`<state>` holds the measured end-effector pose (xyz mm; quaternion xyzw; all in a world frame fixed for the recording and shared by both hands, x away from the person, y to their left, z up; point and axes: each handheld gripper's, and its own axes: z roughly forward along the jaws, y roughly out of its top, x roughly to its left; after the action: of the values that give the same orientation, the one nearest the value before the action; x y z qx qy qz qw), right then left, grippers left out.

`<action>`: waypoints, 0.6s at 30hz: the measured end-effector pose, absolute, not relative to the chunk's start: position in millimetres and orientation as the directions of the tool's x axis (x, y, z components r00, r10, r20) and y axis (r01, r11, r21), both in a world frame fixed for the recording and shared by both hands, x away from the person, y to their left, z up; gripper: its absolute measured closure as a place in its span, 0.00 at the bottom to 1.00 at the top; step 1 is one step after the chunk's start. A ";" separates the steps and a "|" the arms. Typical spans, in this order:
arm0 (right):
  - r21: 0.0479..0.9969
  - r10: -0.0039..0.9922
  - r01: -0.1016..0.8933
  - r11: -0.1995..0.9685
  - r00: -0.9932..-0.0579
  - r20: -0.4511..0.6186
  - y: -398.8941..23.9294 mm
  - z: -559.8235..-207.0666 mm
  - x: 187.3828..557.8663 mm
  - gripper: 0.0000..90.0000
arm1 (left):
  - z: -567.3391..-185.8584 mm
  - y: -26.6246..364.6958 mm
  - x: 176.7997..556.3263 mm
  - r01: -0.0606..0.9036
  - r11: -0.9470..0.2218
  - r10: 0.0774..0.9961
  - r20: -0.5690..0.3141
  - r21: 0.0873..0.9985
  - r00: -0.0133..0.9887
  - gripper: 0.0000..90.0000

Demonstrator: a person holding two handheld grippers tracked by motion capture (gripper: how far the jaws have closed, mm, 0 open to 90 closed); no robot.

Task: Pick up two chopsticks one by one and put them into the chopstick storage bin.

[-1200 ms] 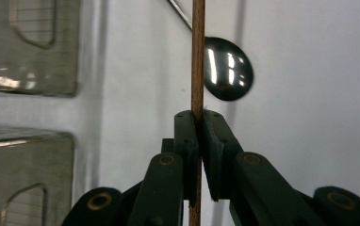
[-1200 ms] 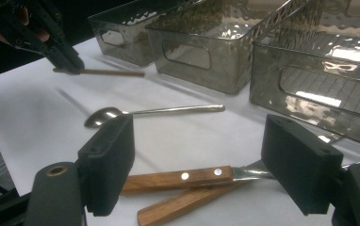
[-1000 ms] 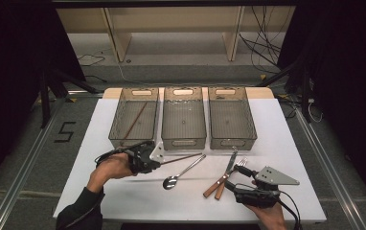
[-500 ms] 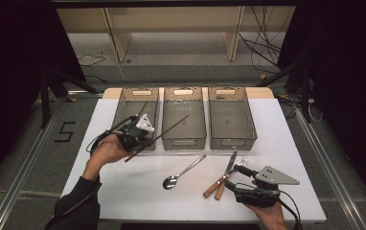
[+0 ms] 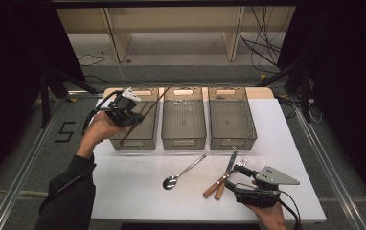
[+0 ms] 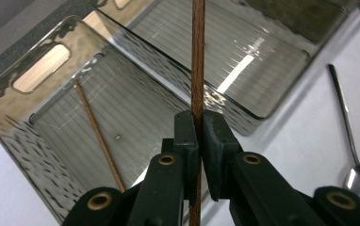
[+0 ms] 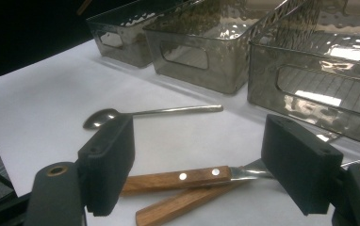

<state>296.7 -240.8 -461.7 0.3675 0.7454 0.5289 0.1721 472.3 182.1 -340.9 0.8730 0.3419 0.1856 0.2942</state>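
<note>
My left gripper (image 5: 124,112) hovers over the left bin (image 5: 145,139), shut on a brown chopstick (image 5: 148,109) that slants up to the right across the bin. In the left gripper view the jaws (image 6: 199,136) pinch this chopstick (image 6: 197,56) upright, and a second chopstick (image 6: 98,136) lies on the left bin's floor (image 6: 135,108). My right gripper (image 5: 241,184) rests at the table's front right, open. Its jaws (image 7: 205,155) stand wide around the wooden handles of a knife (image 7: 178,178) and a fork (image 7: 175,205), touching neither.
Three grey see-through bins stand in a row at the back; the middle bin (image 5: 183,117) and right bin (image 5: 231,117) are bare inside. A metal spoon (image 5: 183,171) lies mid-table, left of the knife (image 5: 230,165) and fork (image 5: 241,164). White table (image 5: 138,191).
My left gripper has lifted the chopstick off the table near the spoon and carried it back and left, over the left bin. The right gripper has stayed where it was.
</note>
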 end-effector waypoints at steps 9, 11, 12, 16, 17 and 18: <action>0.915 0.728 0.365 0.170 -0.672 0.133 -241.3 -461.1 296.4 0.30 | -349.0 200.1 501.0 0.551 -0.499 0.796 0.103 0.669 0.596 0.94; 0.915 0.728 0.366 0.169 -0.672 0.134 -241.4 -461.3 296.5 0.30 | -351.0 203.8 506.5 0.565 -0.479 0.813 0.096 0.671 0.575 0.94; 0.915 0.728 0.366 0.171 -0.673 0.133 -241.3 -461.4 296.5 0.30 | -352.6 205.3 509.0 0.571 -0.465 0.822 0.090 0.677 0.562 0.94; 0.916 0.728 0.363 0.168 -0.673 0.133 -240.9 -461.6 296.6 0.30 | -361.9 211.7 518.4 0.593 -0.434 0.844 0.075 0.678 0.532 0.94; 0.915 0.727 0.366 0.170 -0.673 0.134 -241.3 -461.4 296.4 0.30 | -364.8 212.5 520.2 0.600 -0.422 0.850 0.067 0.680 0.522 0.94; 0.915 0.728 0.366 0.170 -0.673 0.134 -241.4 -461.3 296.4 0.30 | -367.5 213.5 521.7 0.606 -0.417 0.853 0.062 0.677 0.518 0.94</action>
<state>296.4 -241.4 -461.3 0.3667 0.7455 0.5298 0.1706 521.7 213.5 -367.5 0.8167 0.4466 0.2036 0.3034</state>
